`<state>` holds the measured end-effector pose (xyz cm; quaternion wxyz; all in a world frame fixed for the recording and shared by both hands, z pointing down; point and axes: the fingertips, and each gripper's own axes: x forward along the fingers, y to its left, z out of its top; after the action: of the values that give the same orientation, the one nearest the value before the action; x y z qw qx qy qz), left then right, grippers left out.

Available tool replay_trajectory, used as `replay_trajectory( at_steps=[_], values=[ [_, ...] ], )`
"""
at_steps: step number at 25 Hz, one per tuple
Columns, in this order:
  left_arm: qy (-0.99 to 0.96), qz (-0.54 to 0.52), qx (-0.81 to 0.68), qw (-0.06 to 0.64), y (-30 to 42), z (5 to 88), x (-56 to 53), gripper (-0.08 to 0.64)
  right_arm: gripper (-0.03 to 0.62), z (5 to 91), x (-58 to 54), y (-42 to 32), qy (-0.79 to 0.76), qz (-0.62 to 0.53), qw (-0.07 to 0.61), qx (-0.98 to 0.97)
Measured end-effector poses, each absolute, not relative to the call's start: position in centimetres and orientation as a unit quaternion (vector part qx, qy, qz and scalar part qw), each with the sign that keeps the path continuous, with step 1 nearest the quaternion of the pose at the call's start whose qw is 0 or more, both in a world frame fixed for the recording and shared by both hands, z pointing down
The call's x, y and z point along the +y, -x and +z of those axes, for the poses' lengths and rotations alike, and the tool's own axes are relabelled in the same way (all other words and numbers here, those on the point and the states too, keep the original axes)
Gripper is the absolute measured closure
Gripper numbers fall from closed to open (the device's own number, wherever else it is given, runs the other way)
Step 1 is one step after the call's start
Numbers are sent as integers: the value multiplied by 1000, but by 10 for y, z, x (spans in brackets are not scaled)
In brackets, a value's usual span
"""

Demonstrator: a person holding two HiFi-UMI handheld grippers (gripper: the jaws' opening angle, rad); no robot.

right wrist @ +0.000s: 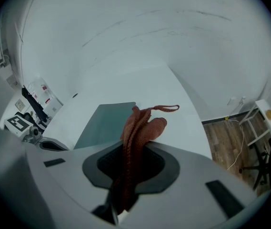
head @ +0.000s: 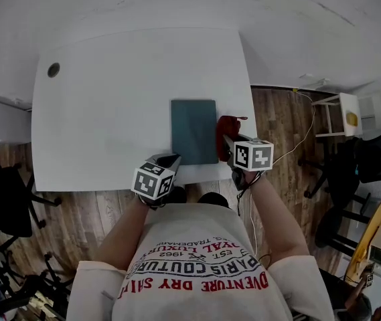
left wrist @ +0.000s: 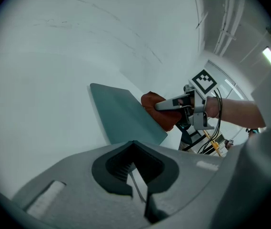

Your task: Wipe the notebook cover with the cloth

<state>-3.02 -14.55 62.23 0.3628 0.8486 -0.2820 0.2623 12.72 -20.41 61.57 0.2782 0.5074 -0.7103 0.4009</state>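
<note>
A dark teal notebook (head: pixel 193 130) lies flat on the white table (head: pixel 110 105) near its front right corner; it also shows as the notebook (left wrist: pixel 121 114) and the notebook (right wrist: pixel 102 124). My right gripper (head: pixel 229 141) is shut on a rust-red cloth (right wrist: pixel 136 132), held just right of the notebook's right edge. The cloth (head: pixel 226 130) bunches in front of the jaws with a loop sticking out. My left gripper (head: pixel 167 162) is shut and holds nothing, at the table's front edge near the notebook's near left corner.
A small dark hole (head: pixel 53 69) sits in the table's far left corner. Wooden floor (head: pixel 280 122), a white side table (head: pixel 337 116) and a black chair (head: pixel 371 159) stand to the right. Another chair (head: pixel 3 202) is at the left.
</note>
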Motion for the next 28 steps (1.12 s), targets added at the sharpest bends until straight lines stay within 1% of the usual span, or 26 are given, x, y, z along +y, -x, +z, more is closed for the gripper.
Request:
replay_trajectory(
  at_steps=[5,11,14,19,24,28],
  values=[
    [-850,264,-281,359,30,622,-146,551,517,588,-192,-105,-485,394,255,-738],
    [-856,269,-284,337,29,621,-143,551,517,582,-172,-36,-401,411,239,-783],
    [-857,268,-282,338,33,620,-142,551,517,586,-165,-4,-366,413,247,-797],
    [-856,269,-283,338,30,622,-143,551,518,600,-165,23,-331,416,268,-803],
    [-857,272,-281,336,31,621,-145,551,518,617,-171,28,-305,414,307,-801],
    [-857,272,-282,336,30,621,-145,551,518,623,-174,21,-303,432,301,-795]
  ],
)
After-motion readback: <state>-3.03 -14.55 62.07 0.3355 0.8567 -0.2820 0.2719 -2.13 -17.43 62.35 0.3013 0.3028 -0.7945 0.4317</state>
